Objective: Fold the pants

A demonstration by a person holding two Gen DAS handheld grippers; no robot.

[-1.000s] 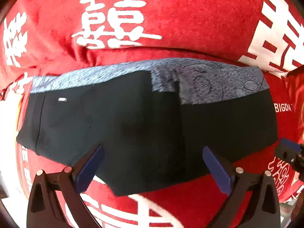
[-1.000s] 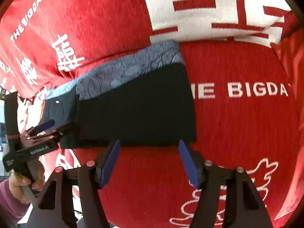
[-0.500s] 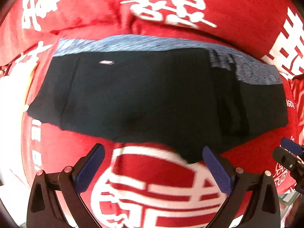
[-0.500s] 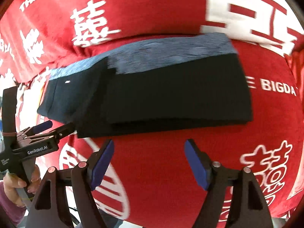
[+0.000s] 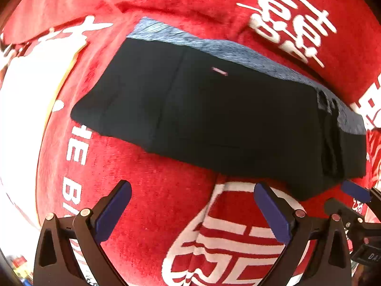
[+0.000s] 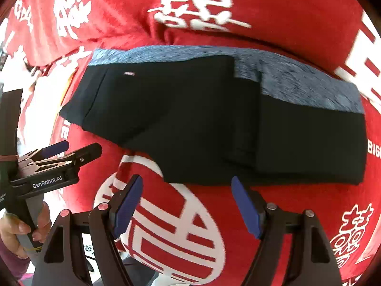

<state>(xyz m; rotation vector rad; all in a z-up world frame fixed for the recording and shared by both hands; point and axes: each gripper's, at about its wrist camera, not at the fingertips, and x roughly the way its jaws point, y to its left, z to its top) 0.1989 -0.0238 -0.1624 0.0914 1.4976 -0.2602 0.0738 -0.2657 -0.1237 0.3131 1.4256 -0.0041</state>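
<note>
Backed off from the pants on the red cloth since a second ago, left gripper and right gripper spread empty, fold apparently done.

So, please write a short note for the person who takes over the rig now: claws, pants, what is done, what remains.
Left claw: open, holding nothing, above the red cloth near the pants' front edge.
Right claw: open, holding nothing, also just before that edge.
Black pants: flat on the cloth, one part folded over at the right, grey waistband at the far side.
Done: one fold, it seems.
Left: probably one more fold, then tidy.
</note>
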